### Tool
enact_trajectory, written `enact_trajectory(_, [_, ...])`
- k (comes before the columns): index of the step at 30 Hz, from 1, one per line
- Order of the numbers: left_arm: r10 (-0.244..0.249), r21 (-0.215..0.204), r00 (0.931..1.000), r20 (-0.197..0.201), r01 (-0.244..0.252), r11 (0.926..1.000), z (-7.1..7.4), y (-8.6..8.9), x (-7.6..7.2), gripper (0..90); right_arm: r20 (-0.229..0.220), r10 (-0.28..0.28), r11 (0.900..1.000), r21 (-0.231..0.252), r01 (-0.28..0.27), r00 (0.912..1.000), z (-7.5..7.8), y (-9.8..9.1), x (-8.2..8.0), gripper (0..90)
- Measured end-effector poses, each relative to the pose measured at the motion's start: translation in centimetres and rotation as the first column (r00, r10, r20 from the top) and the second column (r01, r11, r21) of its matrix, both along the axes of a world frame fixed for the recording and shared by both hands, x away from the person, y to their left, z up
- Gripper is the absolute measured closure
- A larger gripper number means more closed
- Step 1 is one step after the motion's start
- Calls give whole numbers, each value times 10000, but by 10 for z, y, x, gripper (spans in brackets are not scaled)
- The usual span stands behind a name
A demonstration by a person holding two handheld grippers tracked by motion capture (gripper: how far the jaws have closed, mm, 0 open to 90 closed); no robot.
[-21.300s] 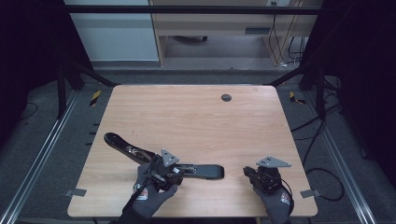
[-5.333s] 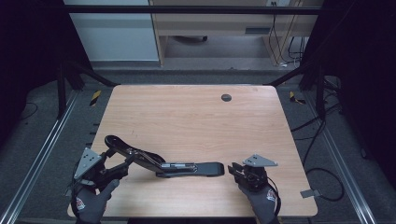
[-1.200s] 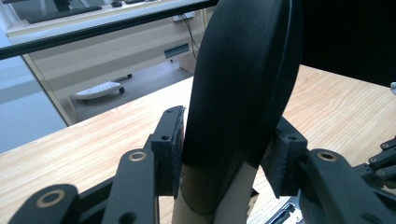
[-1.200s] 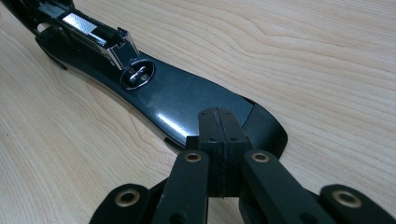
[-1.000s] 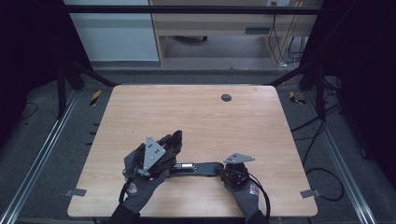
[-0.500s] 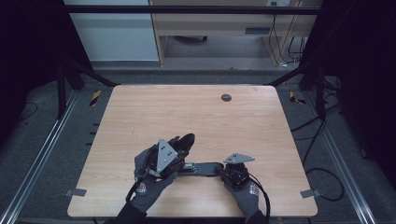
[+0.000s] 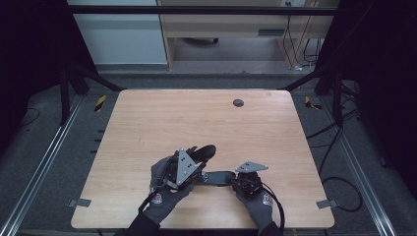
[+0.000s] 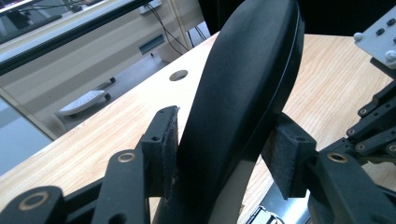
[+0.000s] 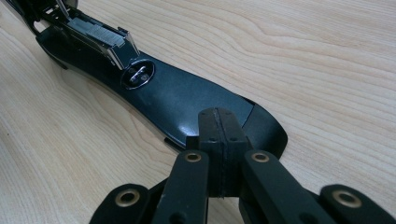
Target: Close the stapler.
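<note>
A black stapler lies opened up near the table's front edge. Its base (image 7: 220, 177) rests flat on the wood, and its upper arm (image 7: 204, 151) rises tilted to the left of it. My left gripper (image 7: 195, 161) is shut on that upper arm (image 8: 243, 79), with a pad pressing on each side in the left gripper view. My right gripper (image 7: 235, 180) is shut, and its joined tips (image 9: 218, 126) rest on the rounded end of the base (image 9: 177, 98). The metal staple channel (image 9: 100, 37) lies exposed farther along the base.
A round cable hole (image 7: 238, 103) sits near the table's far edge, with bare wood between it and the stapler. Metal rails run along both sides of the table (image 7: 147, 123). A pale cabinet (image 7: 226, 24) stands beyond the far edge.
My left hand has moved right, carrying the stapler's upper arm with it toward the base. The right gripper has stayed in place on the base.
</note>
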State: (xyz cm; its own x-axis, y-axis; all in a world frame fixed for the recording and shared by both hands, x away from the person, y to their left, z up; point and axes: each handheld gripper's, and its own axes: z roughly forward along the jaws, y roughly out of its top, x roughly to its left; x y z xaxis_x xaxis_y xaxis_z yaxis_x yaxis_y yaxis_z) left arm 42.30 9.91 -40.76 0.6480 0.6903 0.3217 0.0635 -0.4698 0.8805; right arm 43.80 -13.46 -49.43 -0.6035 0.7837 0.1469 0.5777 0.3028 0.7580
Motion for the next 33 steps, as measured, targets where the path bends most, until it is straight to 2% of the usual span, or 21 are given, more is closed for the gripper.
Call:
enact_trajectory(7, [-242, 400, 9997, 11, 242, 9989, -6, -9, 0, 475, 10, 8, 10000, -6, -8, 10000, 0, 0, 0, 900])
enact_trajectory(18, [-331, 471, 9995, -9, 331, 9983, -8, -11, 1, 469, -2, -26, 10000, 47, 26, 10000, 0, 0, 0, 900])
enact_trajectory(25, [-492, 656, 9988, -65, 495, 9966, -13, -17, 2, 458, -18, -27, 10000, 59, 27, 10000, 0, 0, 0, 900])
enact_trajectory(33, [-684, 1110, 9976, -71, 687, 9914, -22, -27, 2, 442, -40, -53, 10000, 62, 53, 10000, 0, 0, -1, 900])
